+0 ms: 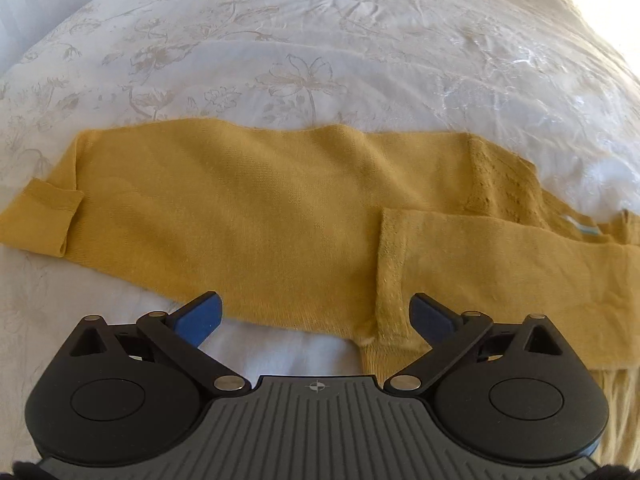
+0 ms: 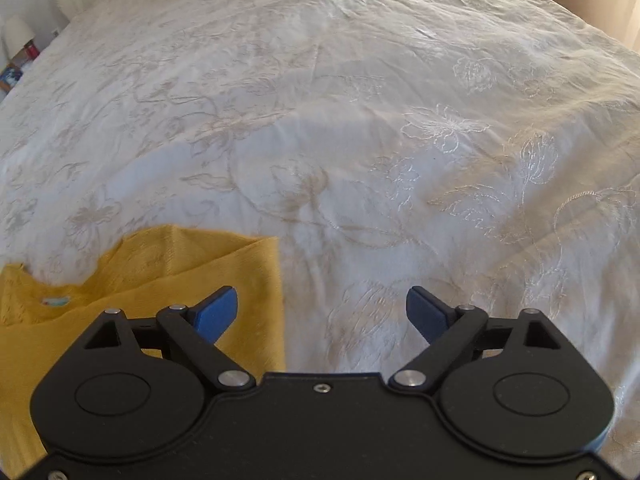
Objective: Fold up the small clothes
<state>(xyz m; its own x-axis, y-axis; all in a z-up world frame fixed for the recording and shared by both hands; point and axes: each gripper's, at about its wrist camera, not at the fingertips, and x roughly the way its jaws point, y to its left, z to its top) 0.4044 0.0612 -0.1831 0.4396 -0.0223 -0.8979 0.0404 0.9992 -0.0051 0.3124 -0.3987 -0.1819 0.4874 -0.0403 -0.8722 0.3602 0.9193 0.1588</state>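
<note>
Nearest, the left gripper [image 1: 314, 316] hangs with jaws wide and empty over the near hem of the sweater [image 1: 256, 208], while the right gripper [image 2: 322, 314] stands equally spread and empty beside its folded edge. Beyond, the mustard knit lies flat across the bedspread [image 1: 320, 40]; soft, light and limp, it is probably best pinched at a corner or sleeve cuff.
</note>
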